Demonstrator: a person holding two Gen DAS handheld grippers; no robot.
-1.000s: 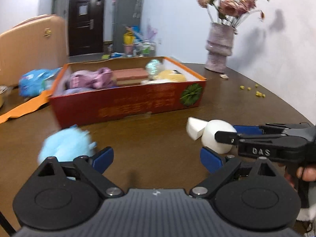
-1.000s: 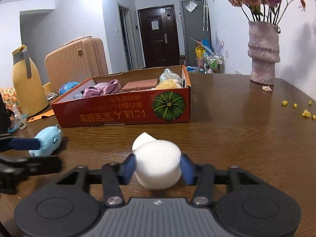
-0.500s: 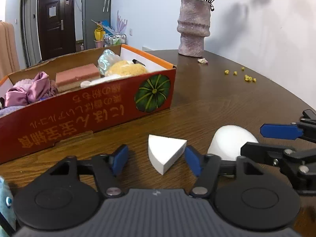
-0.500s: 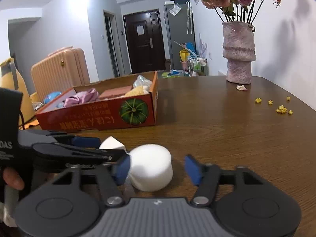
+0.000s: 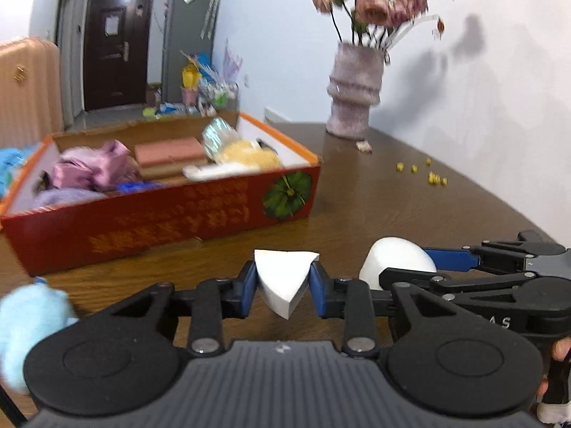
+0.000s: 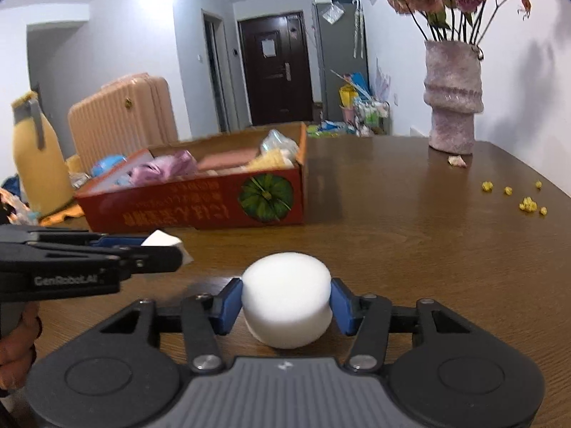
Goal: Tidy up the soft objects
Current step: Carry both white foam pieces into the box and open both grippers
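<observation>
Left wrist view: the left gripper has its blue pads against both flat sides of a white foam wedge at lower centre, and the jaws are closing on it; the wedge's point hangs below the pads. Just to its right the right gripper reaches in from the frame's right edge around a white foam puck. A fluffy blue toy sits at the lower left edge, partly cut off. The red cardboard box fills the middle left, holding pink cloth, a brick-coloured sponge and a yellow sponge. Bare wooden table lies between the box's front wall and the grippers, and more opens to the right of the box up to the curved table edge along the wall. A vase stands at upper right, yellow crumbs scattered below it.

Right wrist view: the puck rests on the table between the right gripper's pads, which touch its sides while the jaws are closing. The left gripper enters from the left edge with the wedge at its tips, close beside the puck. The box sits beyond, left of centre, with wide open tabletop to the right, reaching the vase and crumbs.
</observation>
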